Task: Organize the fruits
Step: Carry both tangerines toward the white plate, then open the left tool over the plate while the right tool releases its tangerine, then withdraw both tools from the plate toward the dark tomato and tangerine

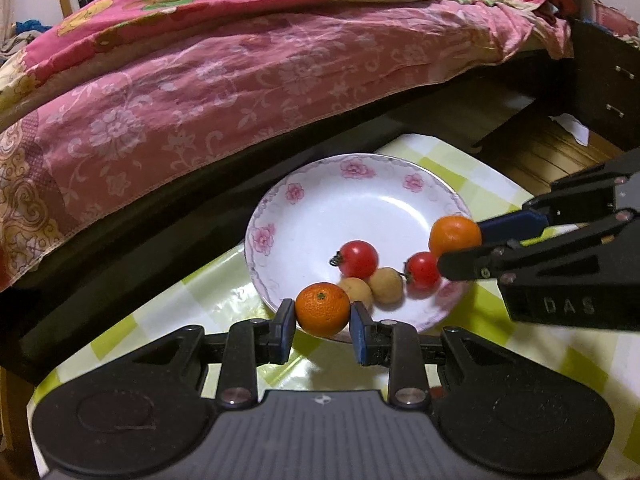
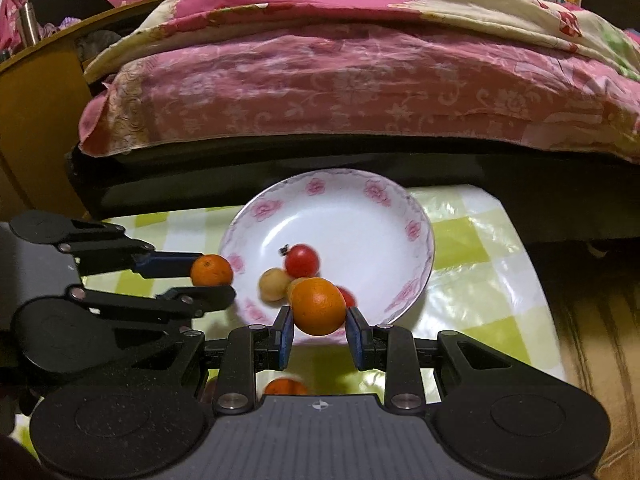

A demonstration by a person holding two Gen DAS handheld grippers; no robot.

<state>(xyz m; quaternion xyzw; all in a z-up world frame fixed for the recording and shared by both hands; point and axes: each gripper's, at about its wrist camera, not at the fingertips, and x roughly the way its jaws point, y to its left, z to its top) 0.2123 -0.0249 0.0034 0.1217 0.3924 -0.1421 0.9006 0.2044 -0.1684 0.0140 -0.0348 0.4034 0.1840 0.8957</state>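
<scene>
- My left gripper (image 1: 322, 320) has its blue pads pressed on either side of a small orange (image 1: 322, 309), jaws narrowed to the fruit's width; it sits at the near rim of the white floral plate (image 1: 360, 200), and I cannot tell whether it hangs above the rim or touches it
- My right gripper (image 2: 319, 330) is likewise closed on a second orange (image 2: 318, 306), held over the plate's near edge
- Already in the plate: two red cherry tomatoes (image 1: 358, 258) (image 1: 422, 270) and two tan round fruits (image 1: 386, 285) (image 1: 356, 292), bunched toward the near side
- So I judge the job well advanced: four pieces are in, and these two oranges only need setting down and letting go
- One more orange fruit (image 2: 286, 386) shows on the green-checked tablecloth (image 2: 480, 264) just under my right gripper; I take it as still left to fetch
- That fruit is half hidden by my own body and blurred, so its kind is a guess
- In the right wrist view one tomato and one tan fruit are mostly covered by the held orange, and motion blur softens the pile
- The table's near side is cut off in both views, so further stray fruit may lie unseen
</scene>
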